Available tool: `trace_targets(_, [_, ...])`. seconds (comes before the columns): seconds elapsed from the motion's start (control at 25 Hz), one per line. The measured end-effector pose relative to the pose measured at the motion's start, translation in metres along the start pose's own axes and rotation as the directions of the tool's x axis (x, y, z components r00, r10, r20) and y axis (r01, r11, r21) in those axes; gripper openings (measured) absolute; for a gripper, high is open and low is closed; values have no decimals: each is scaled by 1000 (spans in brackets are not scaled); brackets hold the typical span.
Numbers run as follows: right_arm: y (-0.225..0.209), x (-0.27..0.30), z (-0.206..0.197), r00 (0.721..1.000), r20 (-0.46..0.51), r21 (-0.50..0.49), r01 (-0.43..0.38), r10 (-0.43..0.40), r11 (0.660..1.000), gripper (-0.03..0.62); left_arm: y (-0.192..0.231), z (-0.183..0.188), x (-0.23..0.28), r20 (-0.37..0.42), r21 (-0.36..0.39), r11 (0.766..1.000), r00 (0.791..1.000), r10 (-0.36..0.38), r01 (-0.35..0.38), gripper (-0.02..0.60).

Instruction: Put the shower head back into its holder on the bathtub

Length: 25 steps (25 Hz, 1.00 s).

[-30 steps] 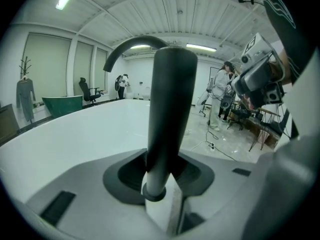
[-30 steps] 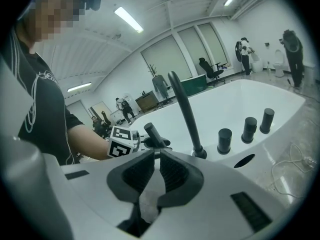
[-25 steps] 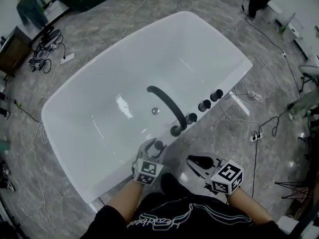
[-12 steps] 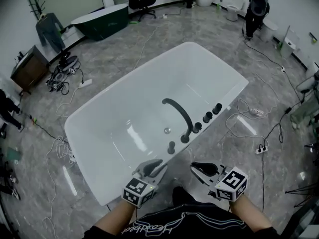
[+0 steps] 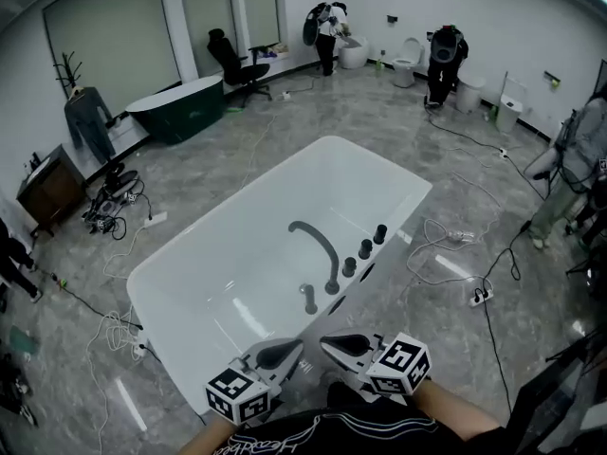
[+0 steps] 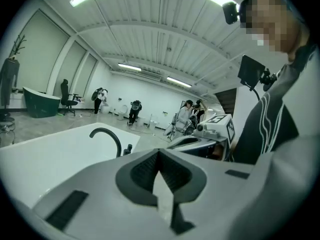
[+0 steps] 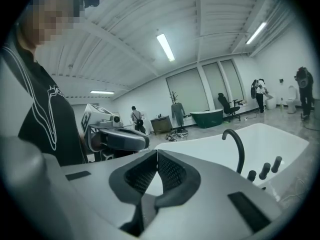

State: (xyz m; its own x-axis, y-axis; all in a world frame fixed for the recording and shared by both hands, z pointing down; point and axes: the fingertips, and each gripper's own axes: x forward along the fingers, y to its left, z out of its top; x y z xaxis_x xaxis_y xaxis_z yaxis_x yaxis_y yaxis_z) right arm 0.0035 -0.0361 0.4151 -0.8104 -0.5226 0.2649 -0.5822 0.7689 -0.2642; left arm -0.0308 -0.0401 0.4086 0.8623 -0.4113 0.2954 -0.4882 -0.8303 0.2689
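Note:
The white bathtub (image 5: 218, 254) lies slantwise on the grey floor. On its near rim stand a curved dark faucet (image 5: 318, 245), three dark knobs (image 5: 365, 248) and the short dark shower head (image 5: 308, 299), upright in its holder. My left gripper (image 5: 298, 347) and right gripper (image 5: 325, 341) hover side by side near my body, back from the rim. Both are shut with nothing between their pads. The left gripper view looks past its shut jaws to the faucet (image 6: 107, 136) and the right gripper (image 6: 200, 141). In the right gripper view the faucet (image 7: 235, 144) and left gripper (image 7: 120, 139) show.
Cables and a power strip (image 5: 477, 297) trail on the floor right of the tub. More cables (image 5: 114, 335) lie at its left end. A dark green tub (image 5: 185, 107), an office chair (image 5: 232, 64) and a cabinet (image 5: 47, 188) stand further back. Several people stand along the walls.
Both grippers have risen and drawn back from the tub rim. The left jaws, open round the shower head a second ago, are shut and empty. The head view has tilted up.

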Motion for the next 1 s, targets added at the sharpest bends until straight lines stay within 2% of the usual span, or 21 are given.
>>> trace_targets(0.2, [15, -3, -4, 1000, 2, -9, 17, -17, 1000, 14, -9, -2, -10, 13, -3, 1000, 1000, -19, 19, 5])
trace_targets(0.52, [19, -1, -11, 999, -5, -23, 36, -36, 999, 14, -14, -13, -8, -16, 44, 999, 1000, -25, 25, 5])
trace_targets(0.8, [23, -3, -14, 999, -5, -24, 40, -40, 999, 14, -16, -13, -11, 4, 2, 999, 999, -36, 36, 5])
trace_targets(1.0, [30, -1, -17, 999, -2, -25, 38, -38, 999, 14, -19, -18, -18, -4, 7, 999, 999, -36, 36, 5])
